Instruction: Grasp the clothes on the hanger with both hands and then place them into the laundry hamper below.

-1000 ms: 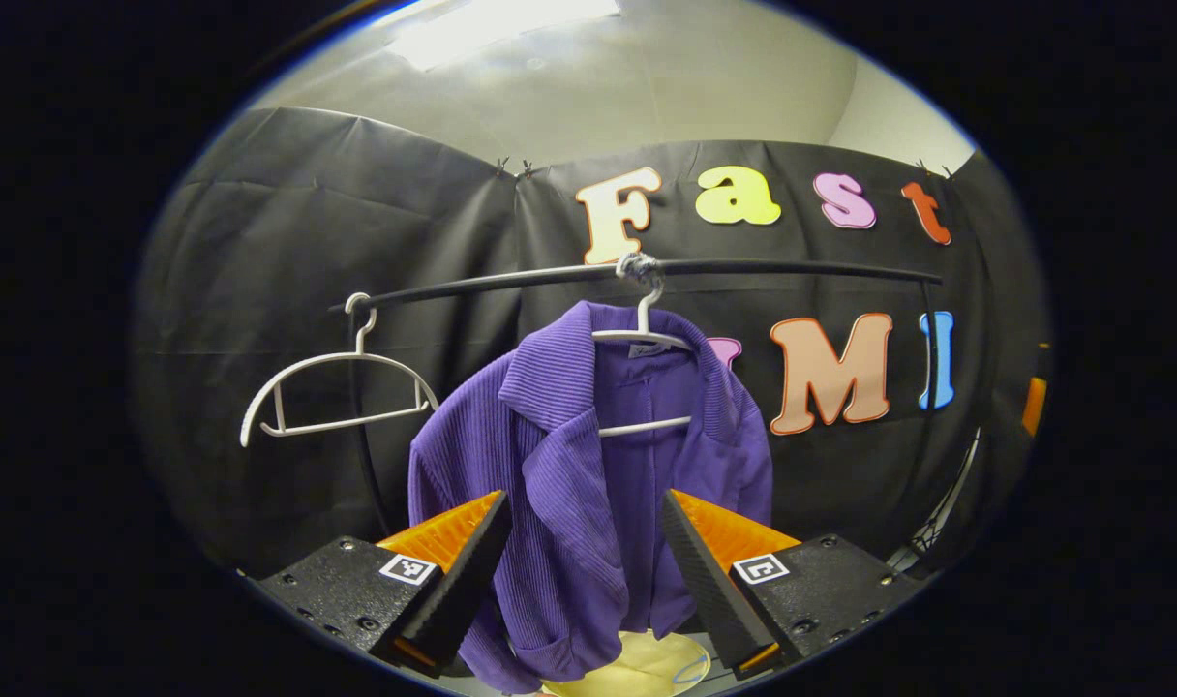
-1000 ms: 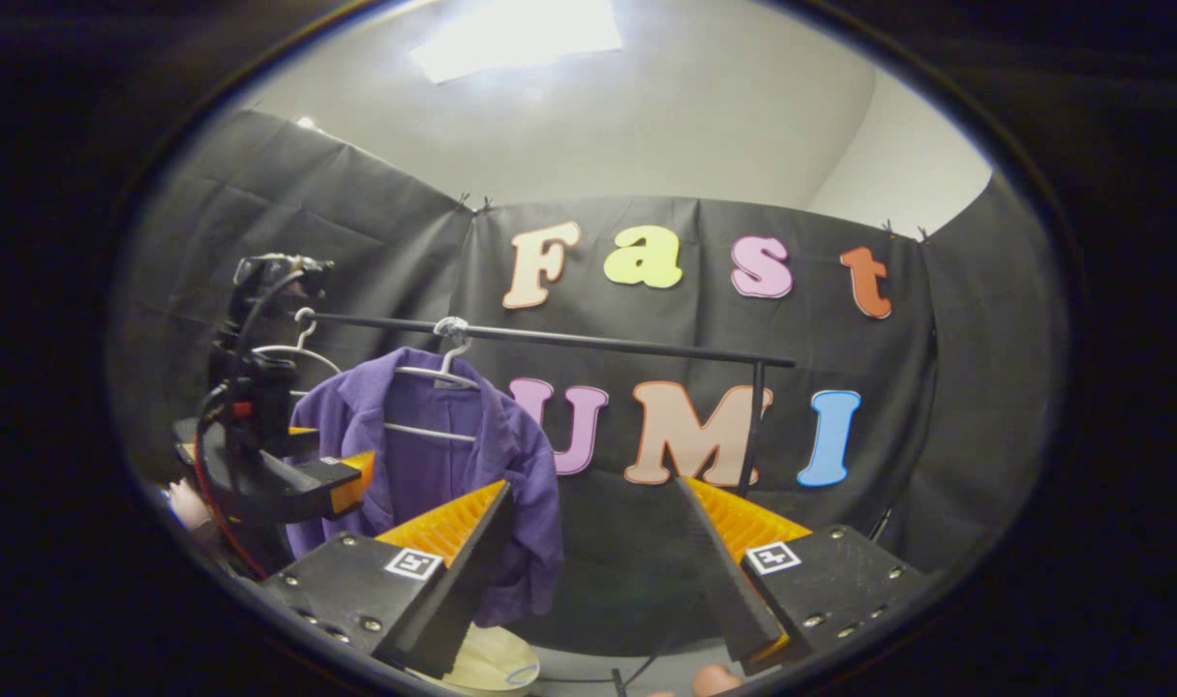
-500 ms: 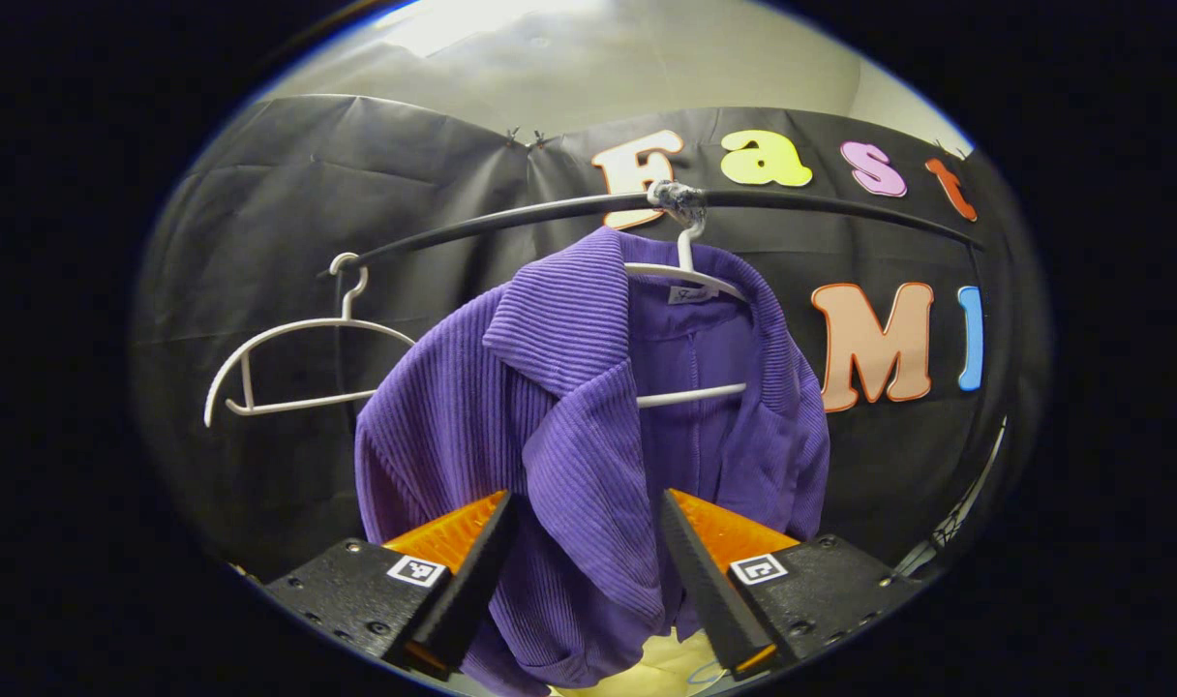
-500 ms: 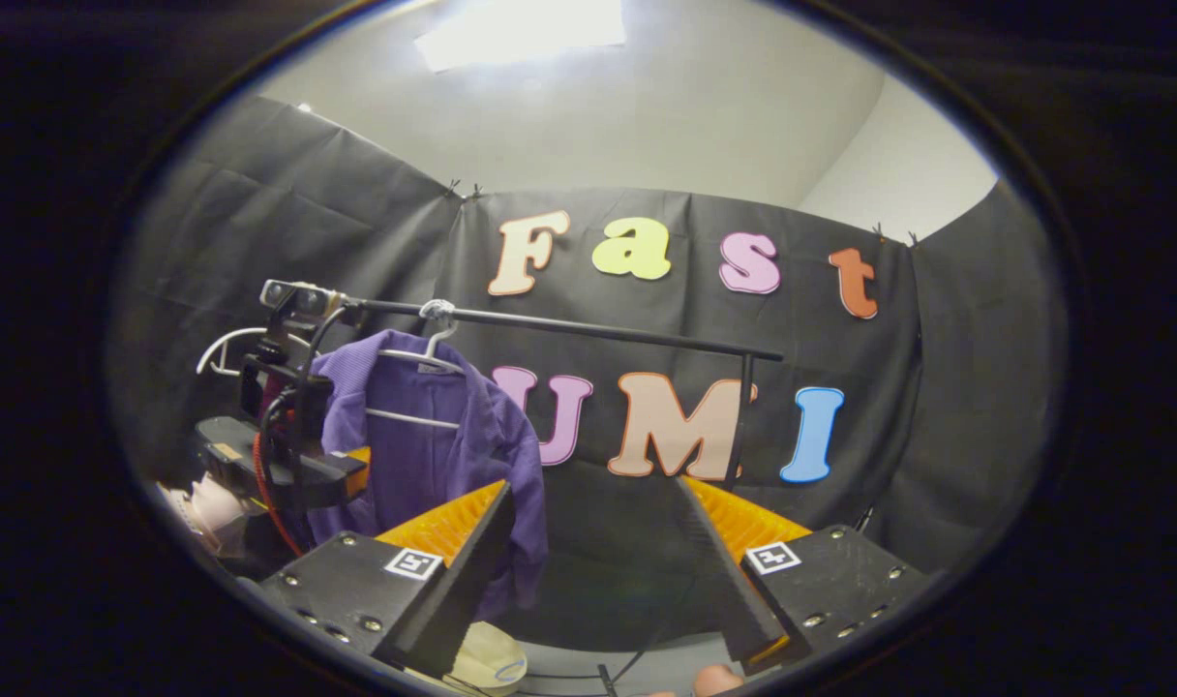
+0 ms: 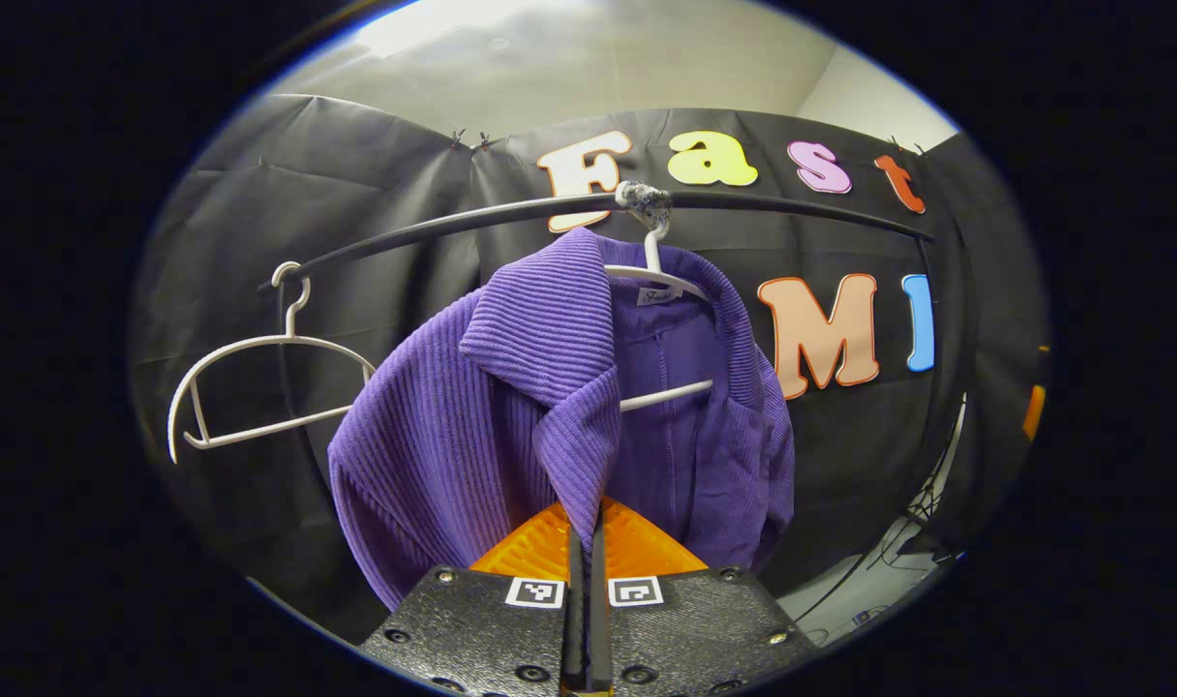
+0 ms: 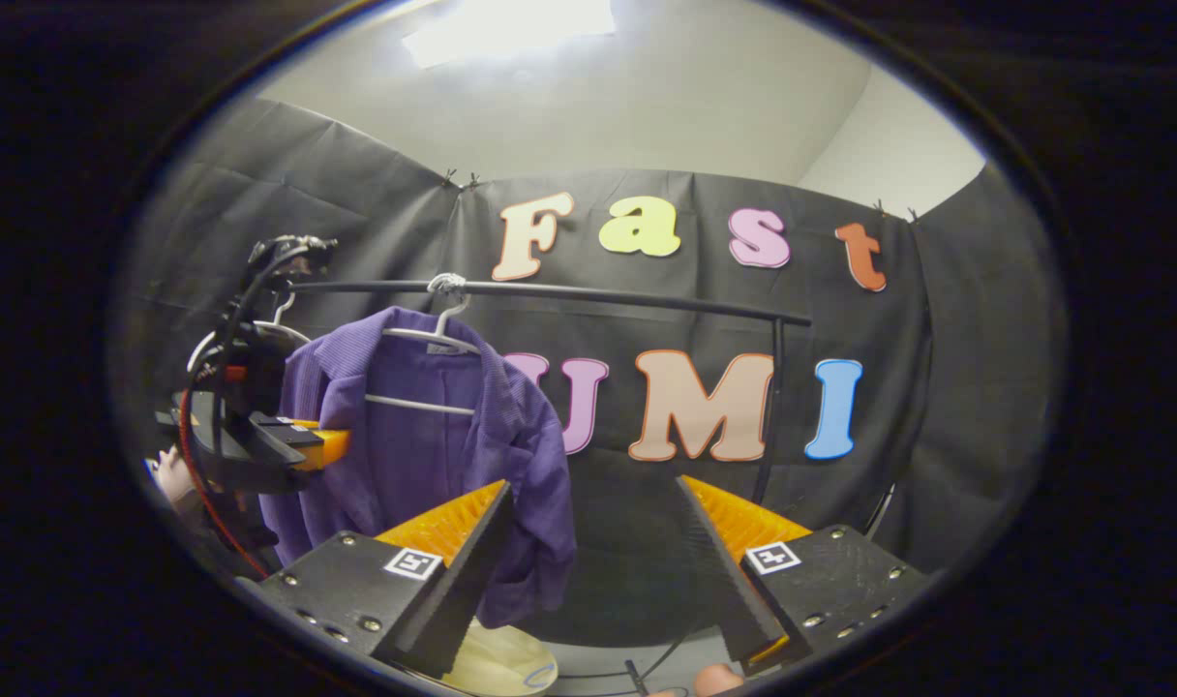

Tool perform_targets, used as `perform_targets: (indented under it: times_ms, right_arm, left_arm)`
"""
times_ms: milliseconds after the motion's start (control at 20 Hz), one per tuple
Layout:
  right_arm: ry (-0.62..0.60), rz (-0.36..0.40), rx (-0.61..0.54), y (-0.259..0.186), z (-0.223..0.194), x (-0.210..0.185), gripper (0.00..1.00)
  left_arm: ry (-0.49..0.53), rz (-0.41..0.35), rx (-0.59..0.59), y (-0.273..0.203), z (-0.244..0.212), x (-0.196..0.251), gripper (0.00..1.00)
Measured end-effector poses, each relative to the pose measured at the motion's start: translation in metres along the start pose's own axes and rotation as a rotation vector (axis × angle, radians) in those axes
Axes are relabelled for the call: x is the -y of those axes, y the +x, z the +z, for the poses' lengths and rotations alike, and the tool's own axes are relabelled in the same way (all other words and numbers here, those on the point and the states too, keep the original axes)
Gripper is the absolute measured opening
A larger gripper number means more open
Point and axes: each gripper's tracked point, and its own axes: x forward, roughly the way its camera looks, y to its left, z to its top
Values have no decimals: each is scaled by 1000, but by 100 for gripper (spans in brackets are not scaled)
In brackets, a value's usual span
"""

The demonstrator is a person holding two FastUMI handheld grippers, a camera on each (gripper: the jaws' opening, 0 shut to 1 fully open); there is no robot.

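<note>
A purple jacket (image 5: 511,407) hangs lengthwise down from a white hanger (image 5: 658,281) on the black rail (image 5: 472,221), front open; its neck label is too small to read. The left tool (image 5: 584,542) is pressed together, pinching the jacket's front lapel edge. The right tool (image 6: 588,542) is spread, apart from the jacket. Below the jacket sits a pale hamper (image 6: 497,668); its contents cannot be told. An empty hanger (image 5: 250,378) hangs beside the jacket.

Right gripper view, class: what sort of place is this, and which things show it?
Probably a staged booth for a laundry demonstration: a black cloth wall, a clothes rail with a purple jacket on a white hanger.
</note>
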Motion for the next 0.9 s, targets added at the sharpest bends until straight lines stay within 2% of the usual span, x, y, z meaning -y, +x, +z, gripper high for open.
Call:
perform_targets:
  times_ms: [50,150,250,400,500,600,700,850,900]
  right_arm:
    - [8,1,-5,4,-3,-6,98]
    - [34,16,-15,12,-8,-20,95]
    - [59,38,-22,21,-11,-30,98]
    - [74,84,-22,43,-11,-45,95]
    - [68,124,-20,61,-12,-55,98]
    - [64,170,-18,82,-14,-65,95]
    - [66,218,-18,103,-17,-74,98]
    - [70,285,-30,137,-24,-89,95]
    - [69,301,-34,146,-28,-92,98]
  left_arm:
    - [0,-10,3,-3,1,-1,1]
    - [-2,-39,13,-9,6,-1,0]
    - [-6,-68,23,-15,10,2,0]
    - [-11,-65,37,-23,19,-1,0]
    - [-14,-40,52,-27,25,-8,0]
    - [-17,-2,60,-28,30,-16,0]
    - [-24,47,59,-28,33,-26,0]
    - [-45,116,51,-29,34,-37,0]
    - [-51,136,53,-31,35,-40,0]
